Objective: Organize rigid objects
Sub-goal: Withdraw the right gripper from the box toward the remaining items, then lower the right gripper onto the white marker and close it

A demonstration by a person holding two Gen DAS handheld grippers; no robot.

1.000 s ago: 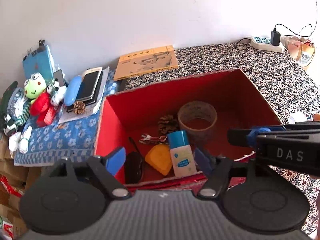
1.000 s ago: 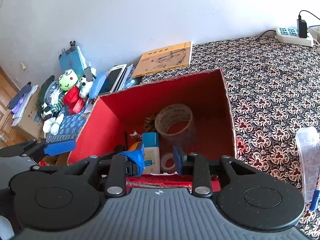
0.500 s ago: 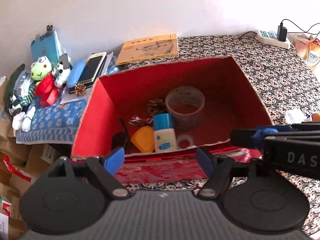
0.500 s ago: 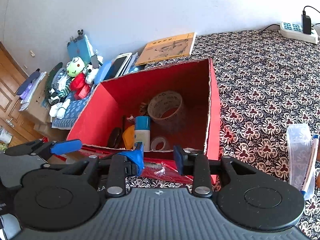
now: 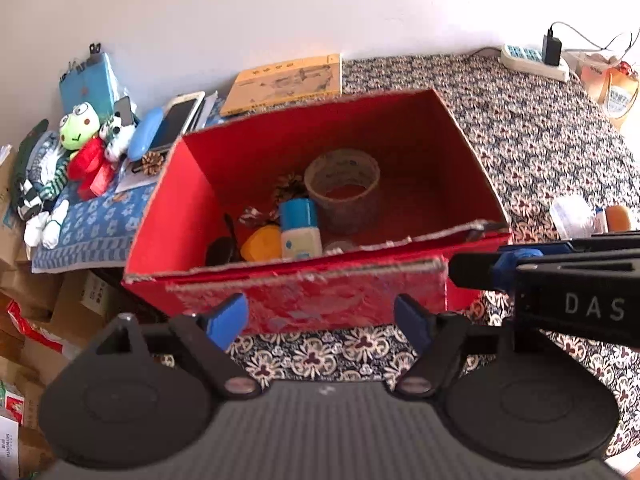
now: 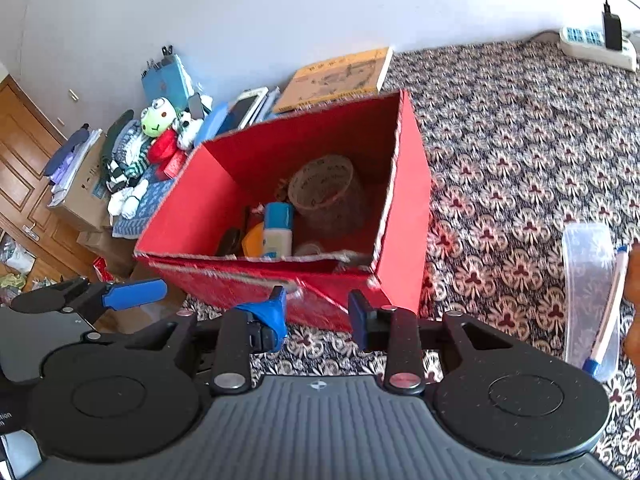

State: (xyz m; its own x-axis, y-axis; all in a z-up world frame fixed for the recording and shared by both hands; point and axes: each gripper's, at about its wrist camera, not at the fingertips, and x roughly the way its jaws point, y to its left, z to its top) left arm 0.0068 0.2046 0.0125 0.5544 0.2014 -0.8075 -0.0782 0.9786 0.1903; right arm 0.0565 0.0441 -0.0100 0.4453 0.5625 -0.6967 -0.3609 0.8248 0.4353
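Red box (image 5: 304, 300) at twelve o'clock already holds tape roll (image 5: 342, 178) and bottle (image 5: 299, 228); left gripper (image 5: 322, 320) wide, right gripper (image 6: 318, 314) opening, both empty; clear container (image 6: 588, 280) at three o'clock remains outside.

Red box on dark flowered cloth

My left gripper (image 5: 320, 320) and right gripper (image 6: 316, 314) are black with blue pads. The cardboard box (image 5: 304, 300) is red inside and out; in it I see a tan tape roll (image 5: 342, 184), a white bottle (image 5: 300, 232) with a blue cap, and a yellow-orange piece (image 5: 262, 242). The tablecloth (image 6: 520, 152) is black with white-and-maroon flowers. Beside it: an orange booklet (image 5: 286, 82), a green frog plush (image 5: 80, 128), and blue floral fabric (image 5: 92, 220).
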